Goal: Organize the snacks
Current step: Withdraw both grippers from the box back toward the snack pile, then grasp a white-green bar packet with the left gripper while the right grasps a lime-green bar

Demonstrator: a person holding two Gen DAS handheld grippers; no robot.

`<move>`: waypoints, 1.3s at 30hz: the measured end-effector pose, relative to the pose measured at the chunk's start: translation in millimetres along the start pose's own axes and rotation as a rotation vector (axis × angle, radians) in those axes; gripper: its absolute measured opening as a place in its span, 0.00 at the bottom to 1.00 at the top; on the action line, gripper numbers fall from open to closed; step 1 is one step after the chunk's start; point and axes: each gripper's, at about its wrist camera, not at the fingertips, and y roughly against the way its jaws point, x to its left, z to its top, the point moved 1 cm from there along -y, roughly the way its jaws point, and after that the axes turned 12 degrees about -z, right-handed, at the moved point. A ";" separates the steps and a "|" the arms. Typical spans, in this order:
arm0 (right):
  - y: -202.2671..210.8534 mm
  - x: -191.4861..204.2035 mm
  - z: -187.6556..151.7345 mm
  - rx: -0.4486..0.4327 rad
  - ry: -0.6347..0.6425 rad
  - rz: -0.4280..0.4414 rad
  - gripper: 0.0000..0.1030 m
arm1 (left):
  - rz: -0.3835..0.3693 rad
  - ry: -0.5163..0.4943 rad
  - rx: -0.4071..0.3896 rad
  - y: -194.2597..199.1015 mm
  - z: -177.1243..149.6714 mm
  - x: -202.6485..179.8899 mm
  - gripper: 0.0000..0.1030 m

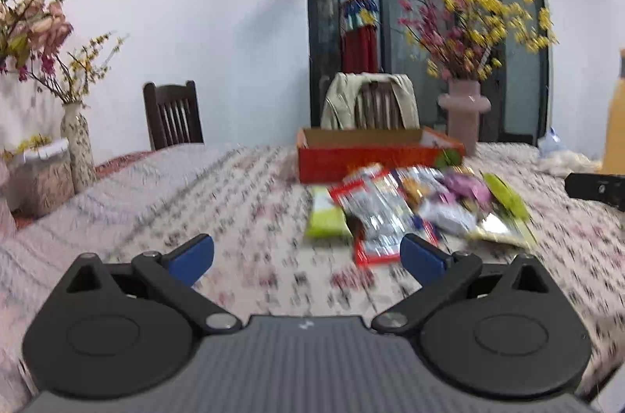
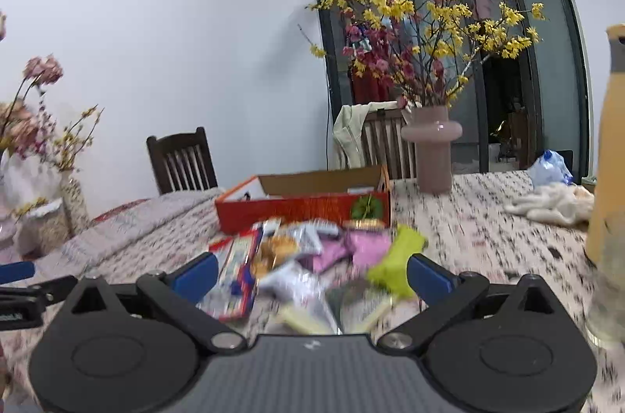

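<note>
A heap of snack packets [image 1: 414, 206] lies on the floral tablecloth, with red, silver, purple and lime-green wrappers. Behind it stands an open red cardboard box [image 1: 371, 155]. My left gripper [image 1: 306, 256] hovers open in front of the heap's left side, its blue pads wide apart and nothing between them. In the right wrist view the same heap [image 2: 312, 264] sits just ahead, with the red box [image 2: 304, 206] behind it. My right gripper [image 2: 312, 276] is open too, its pads spread at either side of the heap without touching a packet. The left gripper's fingers [image 2: 15, 272] show at the left edge.
A pink vase of yellow and pink blossoms [image 1: 465, 116] stands behind the box to its right. More vases and a jar [image 1: 74, 143] line the table's left edge. A yellow bottle [image 2: 609, 155], a white cloth [image 2: 550, 204] and two chairs [image 1: 174, 114] are around.
</note>
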 end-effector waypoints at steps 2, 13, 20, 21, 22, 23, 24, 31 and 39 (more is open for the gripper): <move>9.6 2.2 -15.8 0.000 0.023 -0.009 1.00 | -0.020 -0.012 0.021 -0.5 -9.7 -8.3 1.00; 46.2 19.3 -66.6 0.041 0.023 0.006 1.00 | -0.068 -0.024 0.027 15.2 -27.6 -27.6 1.00; 53.6 27.4 -63.5 0.016 0.064 0.011 1.00 | -0.069 -0.016 0.023 16.6 -26.3 -26.0 1.00; 52.9 26.7 -62.5 0.019 0.061 0.010 1.00 | -0.070 -0.016 0.022 16.6 -26.8 -25.5 1.00; 52.1 26.1 -62.5 0.023 0.058 0.008 1.00 | -0.070 -0.016 0.023 16.1 -27.0 -25.4 1.00; 51.4 25.5 -62.9 0.025 0.057 0.008 1.00 | -0.071 -0.016 0.026 15.3 -27.0 -24.9 1.00; 50.3 24.9 -63.2 0.028 0.058 0.009 1.00 | -0.070 -0.012 0.028 14.5 -27.2 -24.3 1.00; 43.4 22.7 -60.2 0.021 0.070 -0.003 0.99 | -0.088 -0.010 0.019 7.5 -18.1 -16.7 1.00; 3.3 19.5 -42.6 0.068 0.079 0.026 0.88 | -0.124 0.062 0.092 -36.9 3.4 9.1 0.87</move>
